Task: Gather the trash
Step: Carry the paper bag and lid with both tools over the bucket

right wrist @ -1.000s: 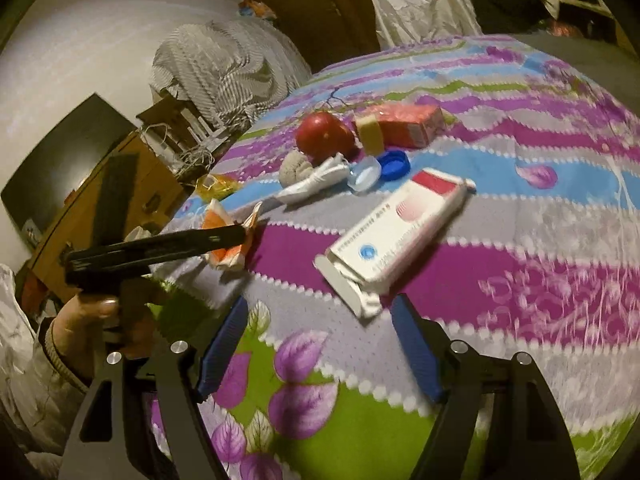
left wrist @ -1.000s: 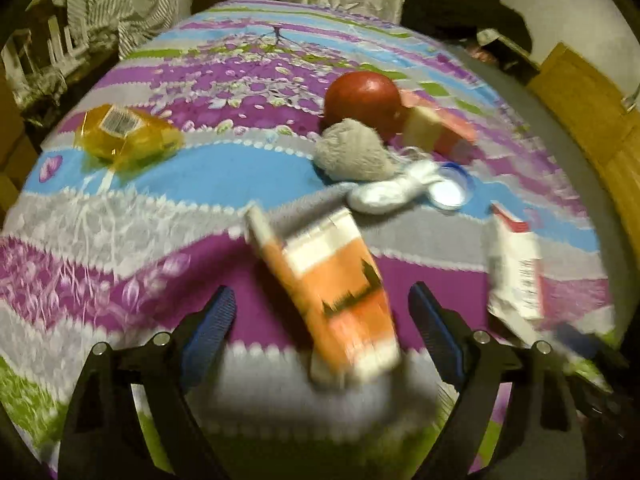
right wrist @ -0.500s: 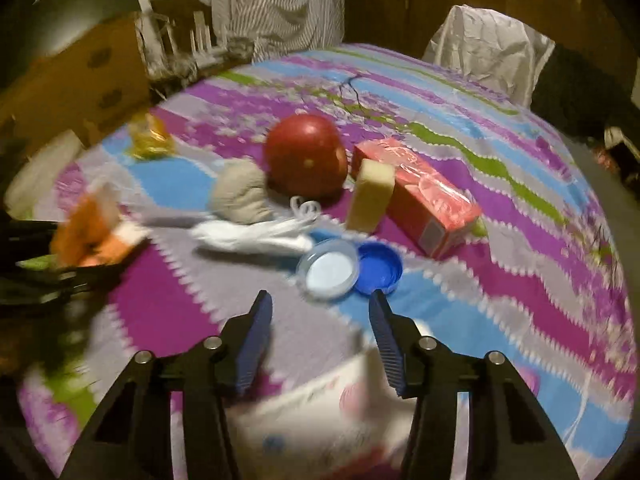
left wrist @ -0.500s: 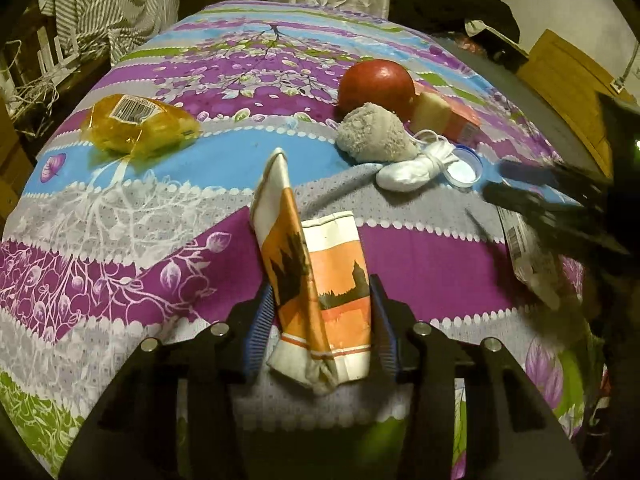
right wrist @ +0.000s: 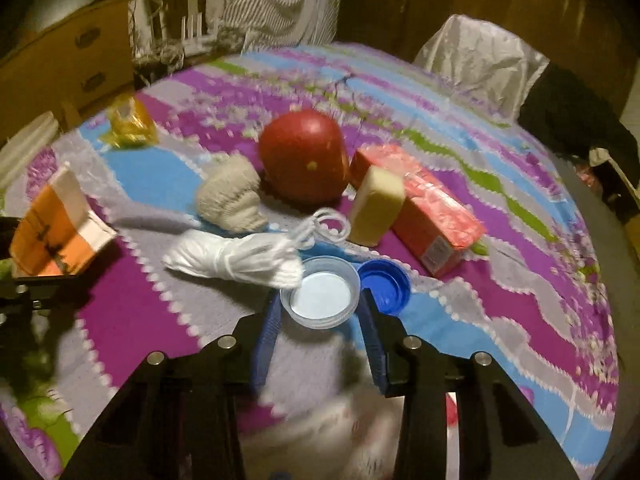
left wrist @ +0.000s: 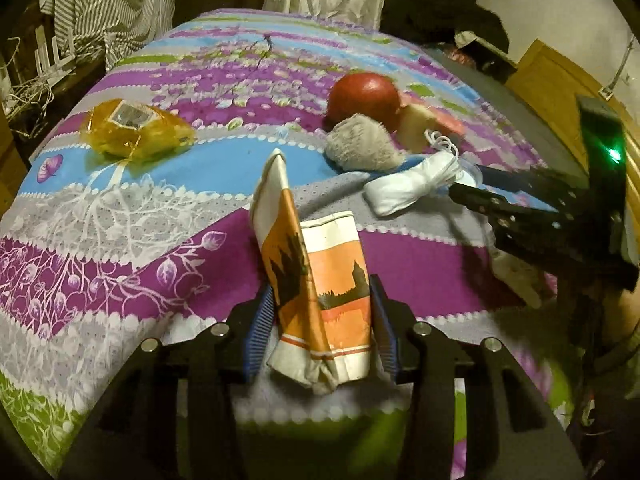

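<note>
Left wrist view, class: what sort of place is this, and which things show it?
Probably a lived-in home room: a table under a flowery tablecloth, striped clothing draped behind, a wooden drawer unit beside it.

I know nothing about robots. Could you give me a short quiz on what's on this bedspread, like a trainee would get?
1. What is the left gripper clamped on?
A. a yellow wrapper
B. an orange-and-white carton
C. a round red fruit
2. True or false: the blue cap lies right beside the yellow wrapper.
3. What colour is the box that the pale yellow block rests against?

Key: 1 B; 2 false, they lie far apart; 3 red.
</note>
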Demonstrator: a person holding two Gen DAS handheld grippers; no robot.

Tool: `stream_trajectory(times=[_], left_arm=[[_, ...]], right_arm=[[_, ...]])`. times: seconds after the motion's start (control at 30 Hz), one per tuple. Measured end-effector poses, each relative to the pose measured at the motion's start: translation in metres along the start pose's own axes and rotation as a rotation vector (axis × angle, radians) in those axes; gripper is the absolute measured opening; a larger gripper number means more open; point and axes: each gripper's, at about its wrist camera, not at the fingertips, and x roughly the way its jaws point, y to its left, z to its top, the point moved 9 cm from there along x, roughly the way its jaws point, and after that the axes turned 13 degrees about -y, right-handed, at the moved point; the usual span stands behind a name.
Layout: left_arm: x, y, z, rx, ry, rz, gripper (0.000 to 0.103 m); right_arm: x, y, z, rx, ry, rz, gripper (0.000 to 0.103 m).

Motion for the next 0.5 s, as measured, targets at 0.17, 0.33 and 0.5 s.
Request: stream_trajectory(times=[0.17, 0.33, 0.5], left_arm=[[-0.037, -0.014, 0.01, 0.038, -0.094, -0.011, 0.044], [-0.085, -0.04, 0.027, 0.086, -0.221, -0.024, 0.044], [-0.136, -0.076, 0.047, 0.134, -0.364, -0.052, 0.044]], right_arm=[[-0.082, 0.001, 0.003, 0.108, -0.147, -0.058, 0.041], [-0.162, 0.002, 0.006, 0.183, -0.294, -0.162, 0.041], [-0.226, 0.01, 0.01, 0.197, -0.417, -0.259, 0.041]])
